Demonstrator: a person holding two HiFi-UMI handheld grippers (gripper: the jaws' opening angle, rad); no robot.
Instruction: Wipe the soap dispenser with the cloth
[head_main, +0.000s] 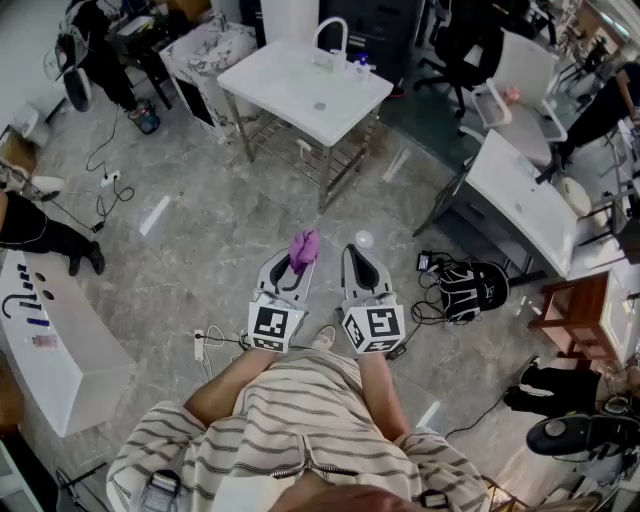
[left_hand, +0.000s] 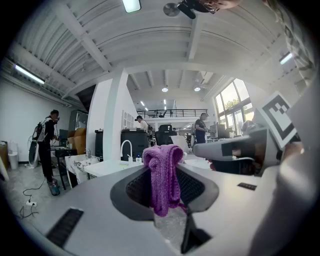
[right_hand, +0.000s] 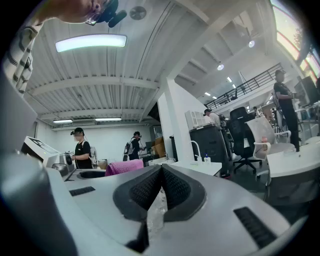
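While standing back from white table (head_main: 300, 95), clamping purple cloth (head_main: 304, 244) in left gripper (head_main: 298, 268); right gripper (head_main: 355, 256) pressed together, empty, just beside.

Purple knit cloth (head_main: 305, 245) in the left claw (head_main: 293, 268), right claw (head_main: 362, 264) just beside; white rectangular tabletop (head_main: 285, 95) well ahead.

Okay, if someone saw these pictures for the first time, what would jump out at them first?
The bright purple cloth pinched in the fingers of the left gripper stands out most. Beside it, the right gripper is shut and empty. Ahead stands a white sink table with a curved faucet and a small bottle at its far edge.
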